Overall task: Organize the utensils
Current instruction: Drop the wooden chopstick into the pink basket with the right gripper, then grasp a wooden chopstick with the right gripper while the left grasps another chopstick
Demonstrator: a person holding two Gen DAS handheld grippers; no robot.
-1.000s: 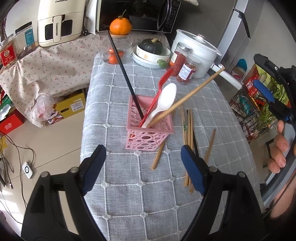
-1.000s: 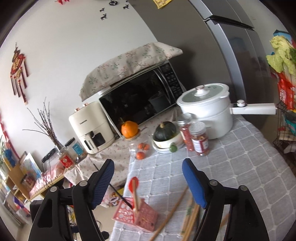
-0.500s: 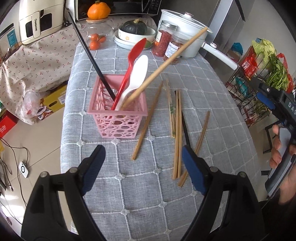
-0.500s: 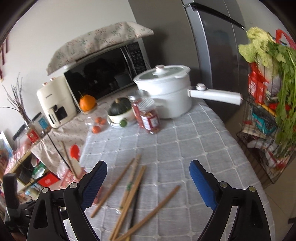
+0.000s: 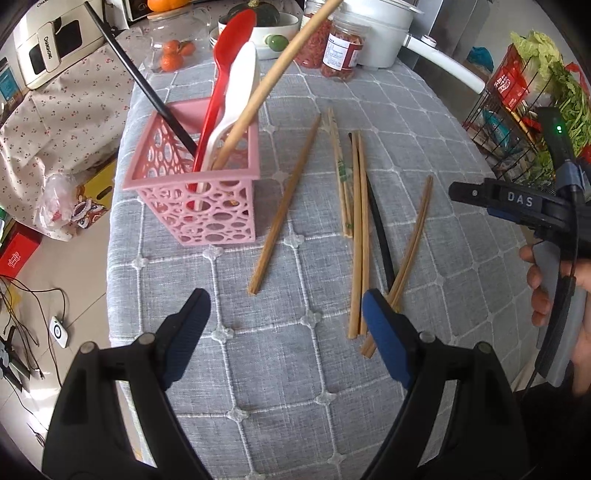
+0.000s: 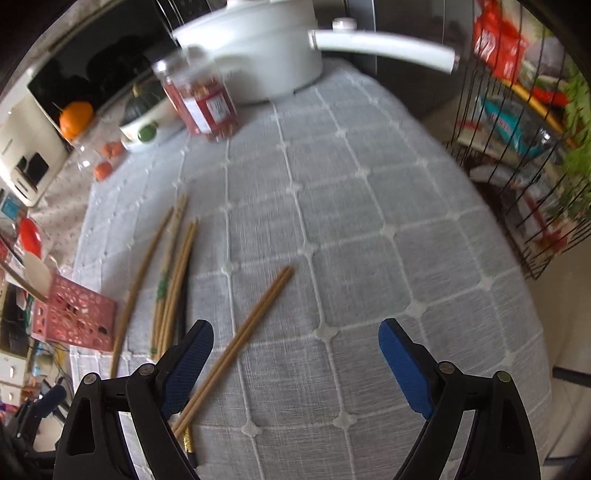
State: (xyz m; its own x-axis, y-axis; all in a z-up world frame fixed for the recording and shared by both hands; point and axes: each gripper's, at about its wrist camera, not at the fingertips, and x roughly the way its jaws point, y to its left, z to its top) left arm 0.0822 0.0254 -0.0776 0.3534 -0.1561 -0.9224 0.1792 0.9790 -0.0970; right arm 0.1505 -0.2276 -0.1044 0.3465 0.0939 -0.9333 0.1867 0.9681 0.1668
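A pink perforated basket [image 5: 199,199] [image 6: 75,319] stands on the grey checked tablecloth [image 5: 295,387]. It holds a red spoon [image 5: 221,77], a white spoon [image 5: 236,99], a black chopstick and a wooden chopstick. Several loose wooden chopsticks [image 5: 356,229] [image 6: 173,280] and one black one lie to its right. My left gripper [image 5: 286,317] hangs open above the cloth, near the chopsticks' front ends. My right gripper [image 6: 295,350] is open over bare cloth, with a pair of wooden chopsticks [image 6: 243,339] running under its left finger. A hand holds the right gripper's body [image 5: 517,206] at the right edge.
At the table's far end stand a white pot [image 6: 258,48] with a long handle, jars of red contents [image 6: 199,96], a bowl with a green squash [image 5: 258,22] and oranges. A wire rack with vegetables [image 6: 524,147] stands right of the table. The floor drops off on the left.
Both grippers have sunk toward the table. The right view tilted down from the wall and microwave to the cloth. Its jaws spread a little wider.
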